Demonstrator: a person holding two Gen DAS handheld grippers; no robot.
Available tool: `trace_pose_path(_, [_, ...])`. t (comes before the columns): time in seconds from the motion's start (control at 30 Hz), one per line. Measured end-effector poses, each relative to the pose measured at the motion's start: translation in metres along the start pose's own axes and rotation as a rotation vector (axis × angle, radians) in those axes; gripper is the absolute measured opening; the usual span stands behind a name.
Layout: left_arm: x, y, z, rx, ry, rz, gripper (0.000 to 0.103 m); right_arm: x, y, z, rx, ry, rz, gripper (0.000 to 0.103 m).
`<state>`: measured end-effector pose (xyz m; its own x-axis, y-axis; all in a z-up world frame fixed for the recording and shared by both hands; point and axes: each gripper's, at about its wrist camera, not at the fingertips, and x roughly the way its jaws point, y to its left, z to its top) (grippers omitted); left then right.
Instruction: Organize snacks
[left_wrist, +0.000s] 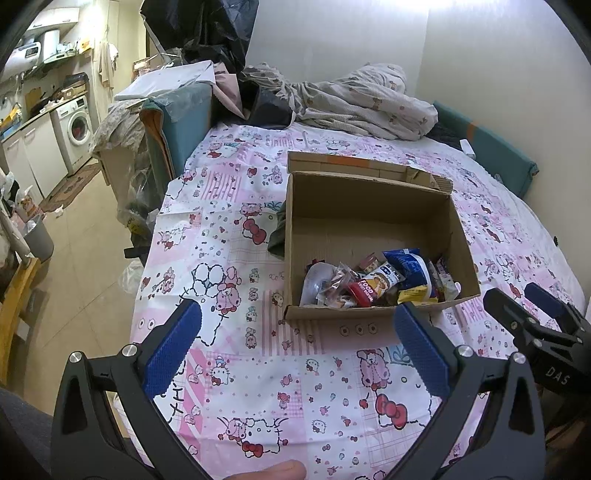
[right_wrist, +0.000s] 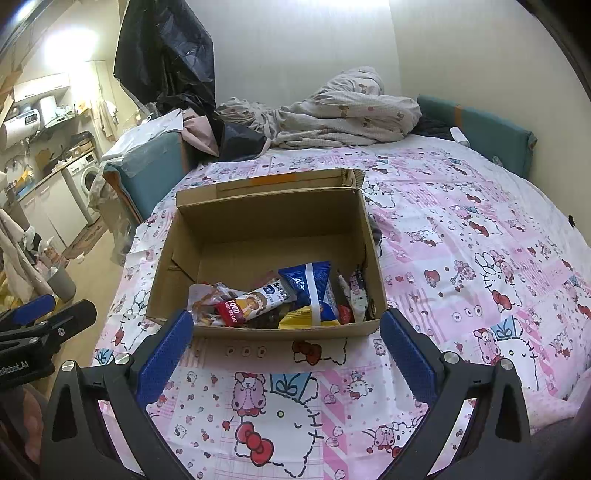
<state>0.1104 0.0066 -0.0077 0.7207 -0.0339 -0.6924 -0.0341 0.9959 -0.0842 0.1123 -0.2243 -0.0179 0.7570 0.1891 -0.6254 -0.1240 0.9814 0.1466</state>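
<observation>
1. Snacks (right_wrist: 280, 299): mixed wrappers heaped at the near end of the cardboard box (right_wrist: 258, 210); far half bare.
2. Box: open-topped, on the patterned bed sheet (right_wrist: 461, 258), no loose snacks visible outside.
3. Left tool (left_wrist: 297, 345), right tool (right_wrist: 284, 349): both spread wide, empty, hovering just near of the box.
4. Step, judged: gathering looks done; next move likely calls for reaching in to sort.

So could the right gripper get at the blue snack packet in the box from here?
Probably yes. The right gripper is open and empty, facing the cardboard box, whose top is open. The blue packet lies on top of the pile near the front wall, so coming in over that wall looks unobstructed.
</observation>
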Motion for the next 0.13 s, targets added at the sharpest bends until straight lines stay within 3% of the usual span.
trace_pose_path(0.13, [0.0013,0.0012,-0.0007,-0.009,0.004,-0.010,0.103,-0.0002,0.0005,0.0003,0.003,-0.001,0.003,0.103])
